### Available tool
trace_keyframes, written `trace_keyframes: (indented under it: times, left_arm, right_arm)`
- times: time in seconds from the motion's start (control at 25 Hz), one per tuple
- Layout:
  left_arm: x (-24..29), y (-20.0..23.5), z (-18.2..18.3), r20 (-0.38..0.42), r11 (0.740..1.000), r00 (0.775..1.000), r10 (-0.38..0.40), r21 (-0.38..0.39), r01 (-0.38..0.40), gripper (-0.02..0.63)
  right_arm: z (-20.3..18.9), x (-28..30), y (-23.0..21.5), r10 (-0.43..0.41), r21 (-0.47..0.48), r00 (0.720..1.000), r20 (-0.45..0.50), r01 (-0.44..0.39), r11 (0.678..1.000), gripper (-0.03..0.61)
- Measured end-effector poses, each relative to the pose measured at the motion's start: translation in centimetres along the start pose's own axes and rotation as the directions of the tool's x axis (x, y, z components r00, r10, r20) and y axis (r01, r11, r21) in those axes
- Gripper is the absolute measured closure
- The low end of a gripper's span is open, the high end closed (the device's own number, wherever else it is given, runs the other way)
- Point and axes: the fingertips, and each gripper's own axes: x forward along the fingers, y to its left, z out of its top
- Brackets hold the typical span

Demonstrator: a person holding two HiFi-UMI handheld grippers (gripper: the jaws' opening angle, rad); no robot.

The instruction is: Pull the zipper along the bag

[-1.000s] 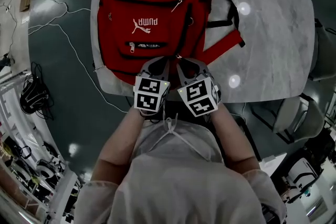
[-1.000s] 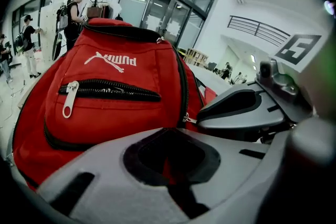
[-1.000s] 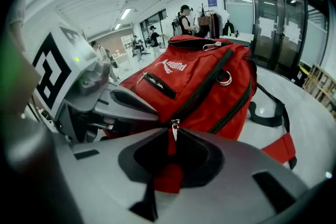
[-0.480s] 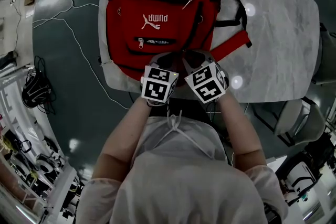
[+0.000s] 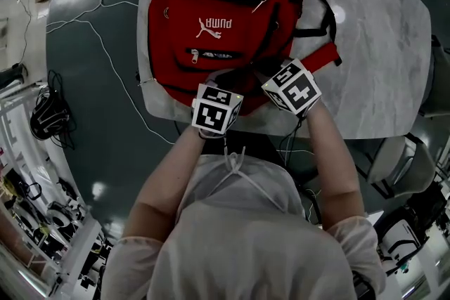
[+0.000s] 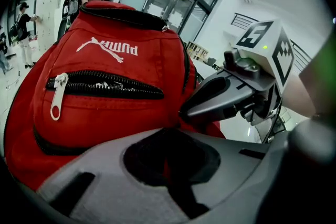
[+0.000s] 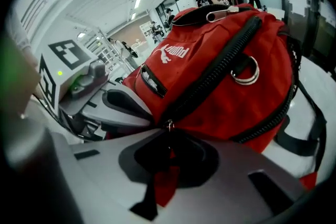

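A red backpack point(image 5: 225, 17) lies flat on the marble table point(image 5: 380, 31), its bottom end toward me. My left gripper point(image 5: 223, 84) is shut on the red fabric at the bag's near edge point(image 6: 173, 157). My right gripper point(image 5: 273, 74) is just to its right, shut on the red zipper pull point(image 7: 167, 181). The metal slider point(image 7: 169, 125) sits at the jaw tips, at the near end of the black zipper track point(image 7: 220, 68), which runs up the bag's side. Each gripper shows in the other's view: the right gripper point(image 6: 220, 99) and the left gripper point(image 7: 123, 107).
Black shoulder straps point(image 5: 320, 21) lie on the table to the bag's right. A front pocket zipper point(image 6: 58, 94) is shut. A white cable point(image 5: 105, 46) trails over the floor at left, and chairs point(image 5: 401, 158) stand near the table's right edge. People stand in the background.
My right gripper has moved right and farther out along the bag's edge, away from the left gripper, with the pull in it. The left gripper has kept its hold.
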Motion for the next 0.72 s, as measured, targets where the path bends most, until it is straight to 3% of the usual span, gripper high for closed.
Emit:
trace_keyframes:
  times: [0.12,0.28,0.52,0.6,0.72]
  left_arm:
    - [0.1,0.0,0.0,-0.003,1.000,1.000,0.001,0.005,-0.001,0.594]
    - [0.0,0.0,0.0,-0.001,1.000,1.000,0.013,0.018,-0.013,0.594]
    - [0.1,0.0,0.3,0.020,0.998,0.999,0.043,0.039,-0.044,0.594]
    - [0.3,0.0,0.1,0.017,0.998,0.999,0.047,0.041,-0.048,0.594]
    - [0.3,0.2,0.0,0.015,0.998,0.999,0.048,0.043,-0.049,0.594]
  right_arm:
    - [-0.1,-0.5,-0.2,0.009,-0.001,1.000,-0.024,-0.009,1.000,0.546]
    - [-0.4,-1.2,0.0,-0.055,-0.119,0.996,-0.074,0.046,0.992,0.551]
    - [-0.3,-2.3,0.0,-0.108,-0.169,0.988,-0.114,0.088,0.982,0.551]
    - [-0.3,-2.5,-0.2,-0.152,-0.217,0.982,-0.113,0.125,0.968,0.552]
    - [-0.4,-2.7,-0.6,-0.253,-0.334,0.961,-0.112,0.204,0.920,0.552]
